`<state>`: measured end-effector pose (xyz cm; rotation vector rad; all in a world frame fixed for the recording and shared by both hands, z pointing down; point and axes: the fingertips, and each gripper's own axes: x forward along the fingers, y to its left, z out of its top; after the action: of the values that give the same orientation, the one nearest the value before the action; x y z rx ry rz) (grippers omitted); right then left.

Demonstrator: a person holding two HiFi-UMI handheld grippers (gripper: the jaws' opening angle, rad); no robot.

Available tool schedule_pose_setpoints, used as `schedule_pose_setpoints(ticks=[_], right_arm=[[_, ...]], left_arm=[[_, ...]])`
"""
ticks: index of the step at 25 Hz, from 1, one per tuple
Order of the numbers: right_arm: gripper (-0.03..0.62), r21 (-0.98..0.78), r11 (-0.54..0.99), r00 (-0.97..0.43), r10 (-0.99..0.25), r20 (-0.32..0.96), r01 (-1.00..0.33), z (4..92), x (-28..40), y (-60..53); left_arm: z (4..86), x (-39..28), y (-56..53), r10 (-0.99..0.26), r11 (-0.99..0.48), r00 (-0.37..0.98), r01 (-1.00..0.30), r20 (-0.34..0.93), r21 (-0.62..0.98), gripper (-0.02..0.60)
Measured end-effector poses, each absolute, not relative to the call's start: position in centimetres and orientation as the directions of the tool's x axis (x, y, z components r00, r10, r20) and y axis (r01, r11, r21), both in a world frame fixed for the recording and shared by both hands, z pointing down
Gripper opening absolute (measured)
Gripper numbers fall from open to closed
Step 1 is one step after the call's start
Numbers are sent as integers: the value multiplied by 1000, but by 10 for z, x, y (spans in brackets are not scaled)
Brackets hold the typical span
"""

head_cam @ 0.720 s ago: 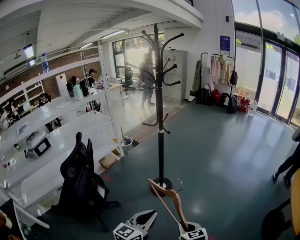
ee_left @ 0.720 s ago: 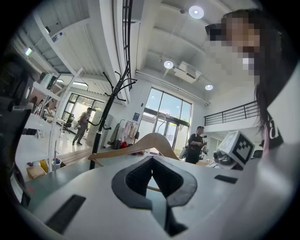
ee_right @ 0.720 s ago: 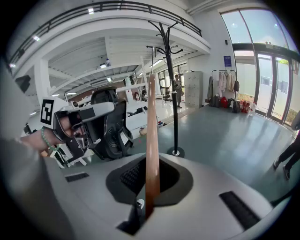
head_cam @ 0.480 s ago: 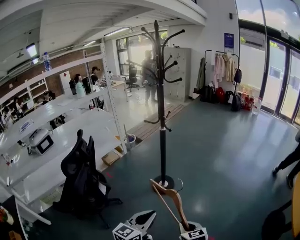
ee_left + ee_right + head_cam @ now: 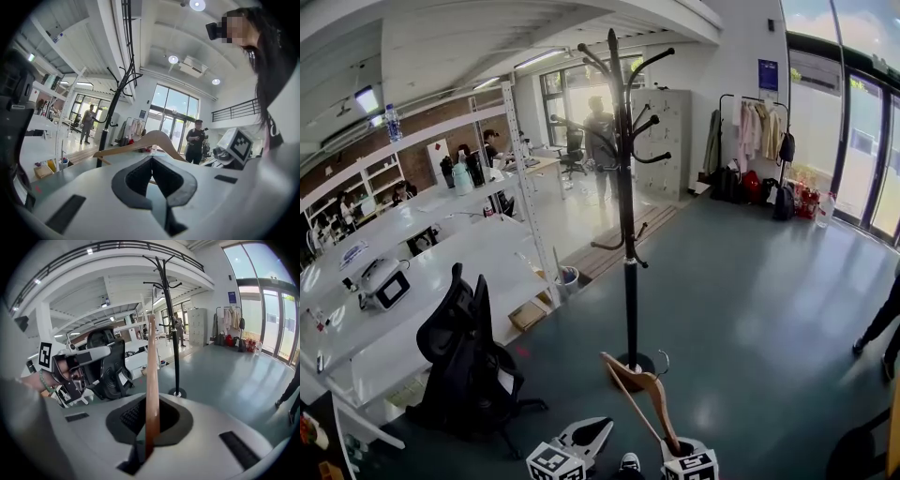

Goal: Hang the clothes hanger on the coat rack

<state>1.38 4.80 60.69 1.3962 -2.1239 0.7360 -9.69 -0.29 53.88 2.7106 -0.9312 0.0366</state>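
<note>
A tall black coat rack (image 5: 627, 187) with curved hooks stands on a round base on the grey floor. In front of it a wooden clothes hanger (image 5: 642, 394) with a metal hook tilts up toward the rack's base. My right gripper (image 5: 686, 457) is shut on one arm of it, at the bottom edge of the head view. In the right gripper view the wooden arm (image 5: 151, 376) rises straight up out of the shut jaws (image 5: 149, 414), with the rack (image 5: 172, 324) behind it. My left gripper (image 5: 586, 437) is beside it, shut and empty (image 5: 151, 159). The hanger (image 5: 150, 139) shows beyond its tips.
A black office chair (image 5: 469, 356) stands left of the rack, beside white metal shelving and desks (image 5: 412, 272). A clothes rail with coats and bags (image 5: 759, 131) is at the far right wall. People stand in the background, and a person's leg (image 5: 881, 328) shows at the right edge.
The picture has drifted a little, so the rack sits slightly further right. Both grippers and the hanger keep the same pose. A shoe tip now shows at the bottom edge.
</note>
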Motion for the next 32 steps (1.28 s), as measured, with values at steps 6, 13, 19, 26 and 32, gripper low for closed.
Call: schedule_pose_setpoints(ticks=[6,13,19,26,32], right_arm=[[17,-131,384,-371,-662,651,-914,588,25,-24],[17,-96,419,-385,-690,613,-903,553,37,-124],[17,-83,432,-393,-702,594,-898,534,44,-178],[17,-55,454,-403,-721,564,-889,514,53,-227],[17,-19,486,-420,-735,532,-874,491,58,-273]], left_arm=[[525,-83,-79,-618,-754,784,-613,60,238,2],[510,-64,-161,-605,-770,796,-592,23,239,2],[503,-50,-203,-591,-782,807,-579,23,229,2],[505,-59,-221,-613,-761,789,-605,44,236,2],[515,-74,-239,-674,-704,737,-661,50,259,2]])
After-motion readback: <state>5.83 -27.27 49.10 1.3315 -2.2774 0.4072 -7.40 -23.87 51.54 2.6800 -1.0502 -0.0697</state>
